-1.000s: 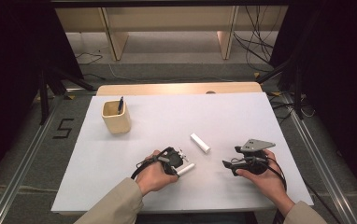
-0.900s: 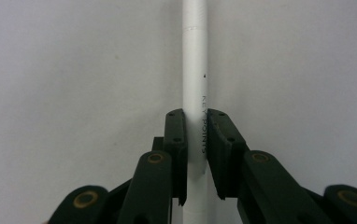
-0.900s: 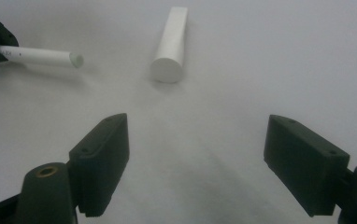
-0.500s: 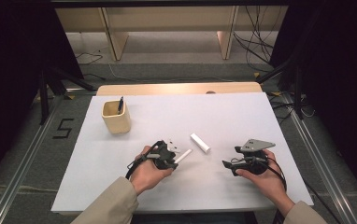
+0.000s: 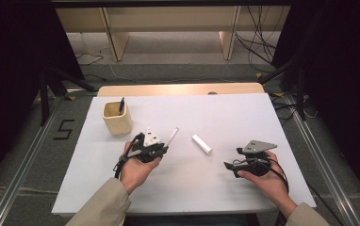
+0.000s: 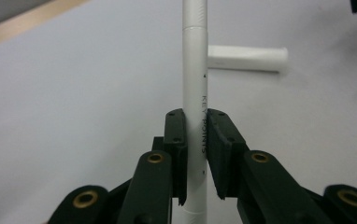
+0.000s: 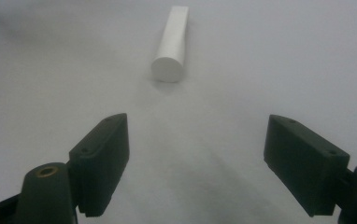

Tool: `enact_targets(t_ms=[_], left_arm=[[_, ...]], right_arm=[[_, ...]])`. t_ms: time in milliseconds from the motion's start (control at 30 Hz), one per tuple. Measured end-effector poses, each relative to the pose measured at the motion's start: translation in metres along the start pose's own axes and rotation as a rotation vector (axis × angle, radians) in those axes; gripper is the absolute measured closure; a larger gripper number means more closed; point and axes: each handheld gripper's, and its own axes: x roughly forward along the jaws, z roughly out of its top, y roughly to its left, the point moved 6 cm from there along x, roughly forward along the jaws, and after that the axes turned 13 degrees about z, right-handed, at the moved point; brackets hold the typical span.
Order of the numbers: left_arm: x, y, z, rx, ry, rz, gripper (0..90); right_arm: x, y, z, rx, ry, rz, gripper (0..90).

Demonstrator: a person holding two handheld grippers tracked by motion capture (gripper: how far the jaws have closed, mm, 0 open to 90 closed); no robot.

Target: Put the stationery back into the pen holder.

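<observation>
A slim white pen with small grey print stands out of my left gripper, held above the table at centre left. In the left gripper view the jaws are shut on the pen, the gripper clamping its lower half. A short white cylinder, like a cap, lies flat on the white table between both hands; it also appears behind the pen. My right gripper rests at the right, pointing left. Its jaws stand wide open and empty, with the cylinder ahead of them.
A pale wooden cup with a dark pen in it stands at the table's back left. A wooden strip borders the far edge. Cables and stand legs lie on the floor beyond.
My left hand has lifted the white pen off the table and carried it left and away from me, toward the cup. The right hand and the white cylinder have stayed put.
</observation>
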Motion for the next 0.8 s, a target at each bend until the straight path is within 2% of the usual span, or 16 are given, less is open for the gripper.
enact_targets(t_ms=[167,400,667,800], left_arm=[[-0.001,0.020,0.001,-0.051,-0.051,0.083,78.3],[-0.003,0.047,0.003,-0.116,-0.105,0.171,78.4],[-0.009,0.093,0.013,-0.198,-0.184,0.270,78.3],[-0.010,0.114,0.019,-0.226,-0.204,0.314,78.4]], right_arm=[[0.000,0.000,0.000,0.000,0.000,-0.001,23.1],[0.000,0.000,0.000,0.001,-0.001,-0.001,23.1],[0.000,-0.001,0.000,0.005,-0.003,-0.003,23.1],[0.000,-0.001,0.000,0.005,-0.003,-0.003,23.1]])
